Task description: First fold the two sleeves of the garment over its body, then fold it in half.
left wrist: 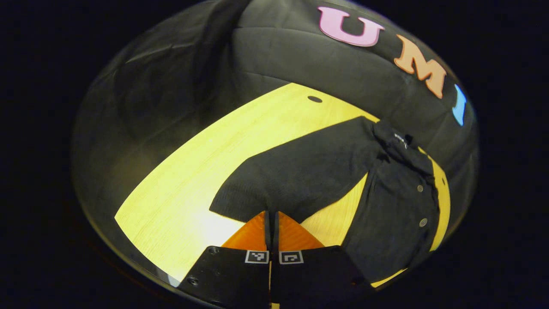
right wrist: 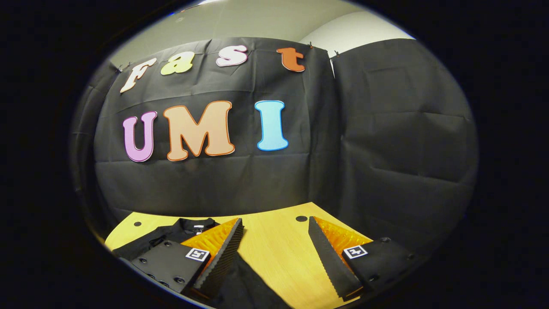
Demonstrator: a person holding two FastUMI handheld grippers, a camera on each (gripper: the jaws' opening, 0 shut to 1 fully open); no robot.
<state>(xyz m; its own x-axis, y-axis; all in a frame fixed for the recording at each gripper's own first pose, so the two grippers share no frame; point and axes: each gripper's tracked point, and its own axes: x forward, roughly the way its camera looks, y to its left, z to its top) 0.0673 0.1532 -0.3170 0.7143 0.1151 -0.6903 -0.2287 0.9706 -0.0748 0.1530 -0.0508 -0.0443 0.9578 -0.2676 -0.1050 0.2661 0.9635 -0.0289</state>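
Lying flat on the yellow wooden tabletop (left wrist: 223, 141) is a black button-up shirt (left wrist: 399, 201), with its collar (left wrist: 396, 141) toward the far edge by the booth wall. In the left gripper view one sleeve (left wrist: 300, 176) is stretched out straight to the side, and the left gripper (left wrist: 272, 223) has its two fingers pressed close together right at the cuff end. It looks like they pinch the edge of the cloth, but I cannot tell for sure if any cloth is really between them. In the right gripper view the right gripper (right wrist: 274, 244) is wide open and holds nothing, with bare wood between its fingers and the shirt's collar (right wrist: 195, 224) off to one side. Neither sleeve looks folded over the body yet, so the job is at its start. If the left grip is only on a thin bit of cuff, the sleeve could slip out when lifted and flop back. Pulling too hard could drag the whole shirt across the tabletop and bunch it up, because nothing holds the body down.
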